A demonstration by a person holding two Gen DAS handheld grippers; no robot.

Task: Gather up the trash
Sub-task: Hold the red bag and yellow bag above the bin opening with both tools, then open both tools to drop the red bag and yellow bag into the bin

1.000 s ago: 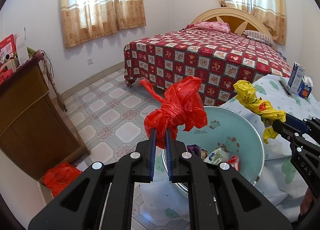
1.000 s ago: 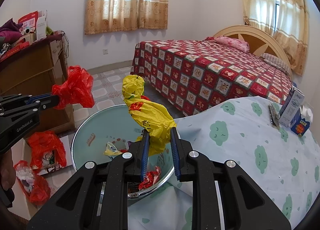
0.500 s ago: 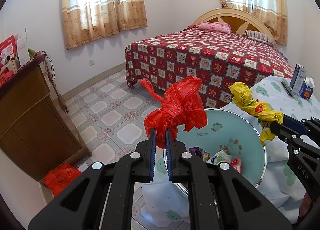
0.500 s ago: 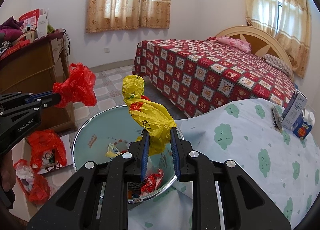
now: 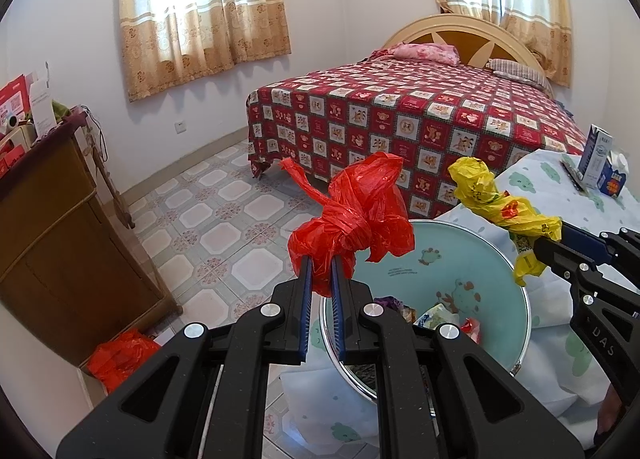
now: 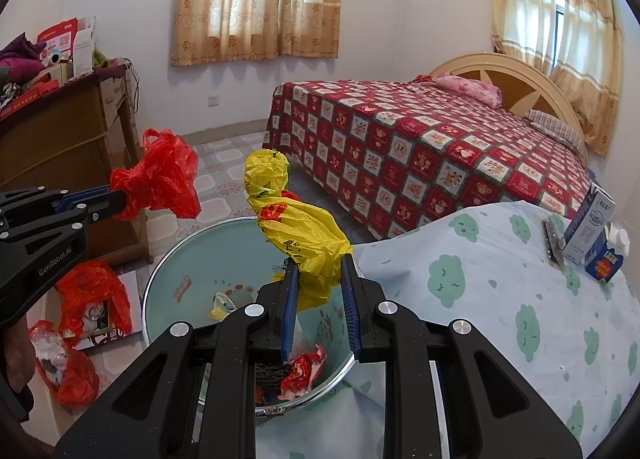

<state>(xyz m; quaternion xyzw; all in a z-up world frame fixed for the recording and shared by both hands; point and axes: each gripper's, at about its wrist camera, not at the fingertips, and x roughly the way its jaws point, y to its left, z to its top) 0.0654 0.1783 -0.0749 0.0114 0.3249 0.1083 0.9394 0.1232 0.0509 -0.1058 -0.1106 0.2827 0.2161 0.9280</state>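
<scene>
- Both bags stayed where they were in the grippers, and only the view slid a little, so the bowl sat a bit nearer than before.
- The left gripper was squeezed shut on a knotted red bag, held up above the near left rim of the bowl.
- The right gripper was closed on a twisted yellow bag, held above the right side of the bowl.
- I think the step was dropping both bags in. To do it well, each bag should hang right over the middle of the bowl before the jaws let go, because light plastic can float off to the side.
- The big pale green bowl sat at the near edge of the table with the cloud cloth. It held crumpled wrappers, one red and white, plus some dark bits.
- More red bags lay on the floor at the far left, stuffed with things I could not make out.
- Two cartons stood on the table at the far right.
</scene>
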